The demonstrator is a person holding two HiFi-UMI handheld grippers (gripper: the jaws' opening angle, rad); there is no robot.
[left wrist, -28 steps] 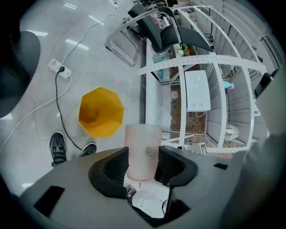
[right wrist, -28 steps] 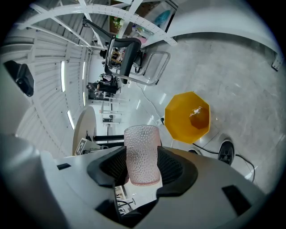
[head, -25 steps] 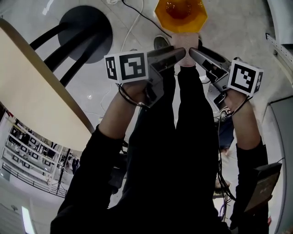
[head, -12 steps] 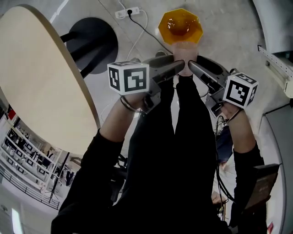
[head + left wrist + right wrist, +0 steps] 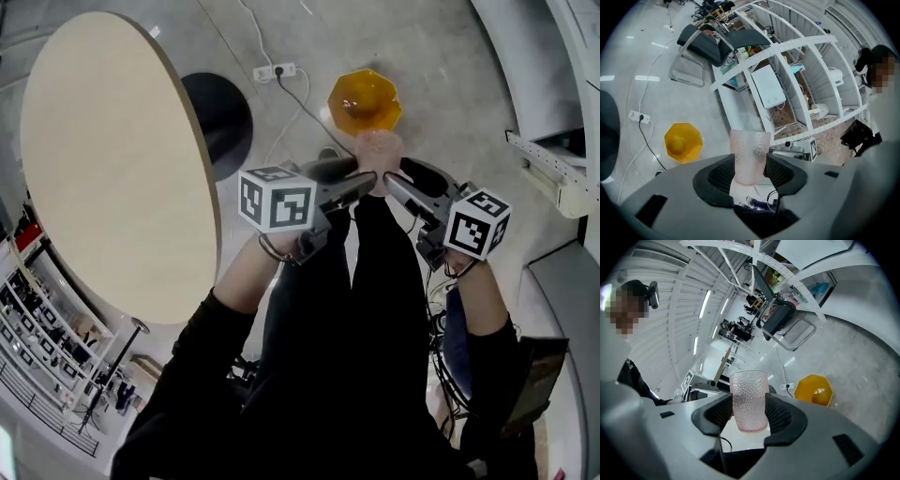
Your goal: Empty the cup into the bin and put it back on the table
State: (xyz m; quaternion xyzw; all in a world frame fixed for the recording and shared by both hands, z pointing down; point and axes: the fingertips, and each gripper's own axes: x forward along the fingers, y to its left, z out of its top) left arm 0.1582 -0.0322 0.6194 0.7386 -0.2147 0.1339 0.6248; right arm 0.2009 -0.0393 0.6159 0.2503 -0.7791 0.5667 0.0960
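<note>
Left gripper [image 5: 749, 169] and right gripper [image 5: 749, 412] clamp the pink dimpled plastic cup [image 5: 378, 150]. The orange octagonal bin [image 5: 364, 100] has receded and the round beige tabletop [image 5: 112, 187] edge is nearer, so emptying looks done.

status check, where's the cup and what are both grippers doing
Left gripper and right gripper both shut on the cup. Cup held over the floor, beside the yellow bin, off the table. Nothing in the way.

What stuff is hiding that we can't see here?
- Inside of the cup: too small in head view; both gripper views show only its bumpy side.
- Lump in the bin: too small to name in any view.
- Foot of the table: head view, mostly hidden under its top.
</note>
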